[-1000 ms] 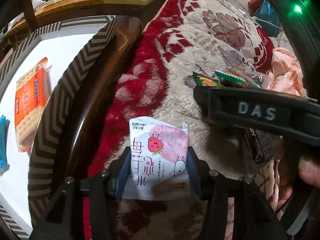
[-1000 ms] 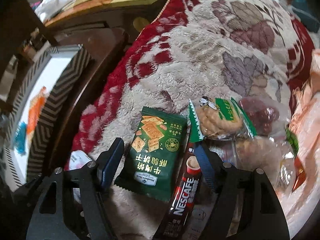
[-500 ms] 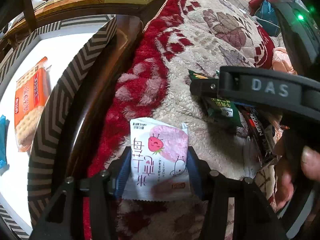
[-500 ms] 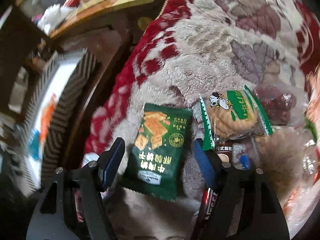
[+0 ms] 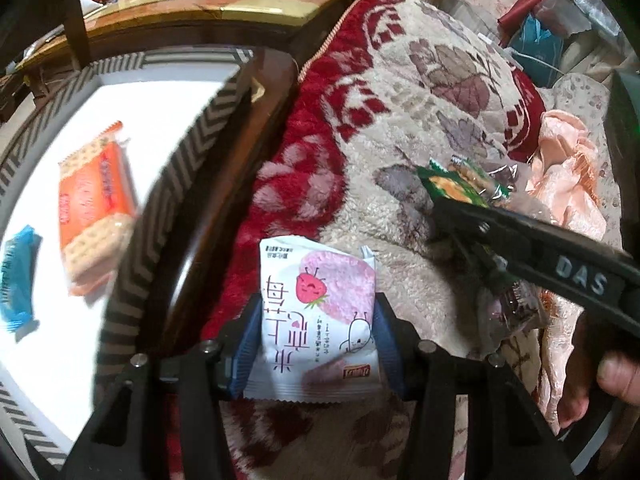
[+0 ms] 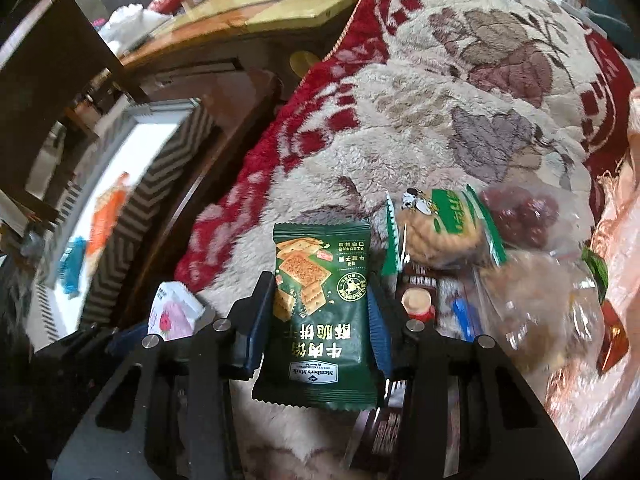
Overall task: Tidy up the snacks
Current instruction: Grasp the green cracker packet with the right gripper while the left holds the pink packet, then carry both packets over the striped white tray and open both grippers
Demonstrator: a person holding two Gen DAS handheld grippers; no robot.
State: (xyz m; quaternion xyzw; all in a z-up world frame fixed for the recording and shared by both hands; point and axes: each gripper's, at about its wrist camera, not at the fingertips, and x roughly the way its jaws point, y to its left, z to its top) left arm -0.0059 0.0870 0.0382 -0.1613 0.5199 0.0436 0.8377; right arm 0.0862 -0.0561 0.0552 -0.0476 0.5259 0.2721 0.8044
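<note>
My left gripper (image 5: 316, 336) is shut on a white strawberry snack packet (image 5: 316, 320), held over the red and beige blanket (image 5: 400, 120). My right gripper (image 6: 320, 316) is shut on a green cracker packet (image 6: 320, 312); the packet also shows in the left wrist view (image 5: 452, 186), and the white packet shows low left in the right wrist view (image 6: 172, 312). A white tray with a chevron rim (image 5: 160, 208) lies to the left, holding an orange cracker pack (image 5: 94, 208) and a blue packet (image 5: 18, 276).
A pile of snacks lies on the blanket at the right: a green-edged cookie pack (image 6: 440, 224), a bag of red dates (image 6: 520, 212), a coffee stick (image 6: 416, 304). A wooden table (image 6: 248, 4) stands behind. Pink cloth (image 5: 568, 184) lies far right.
My right gripper has closed its jaws on the green cracker packet and lifted it. My left gripper keeps holding the white packet and has shifted slightly.
</note>
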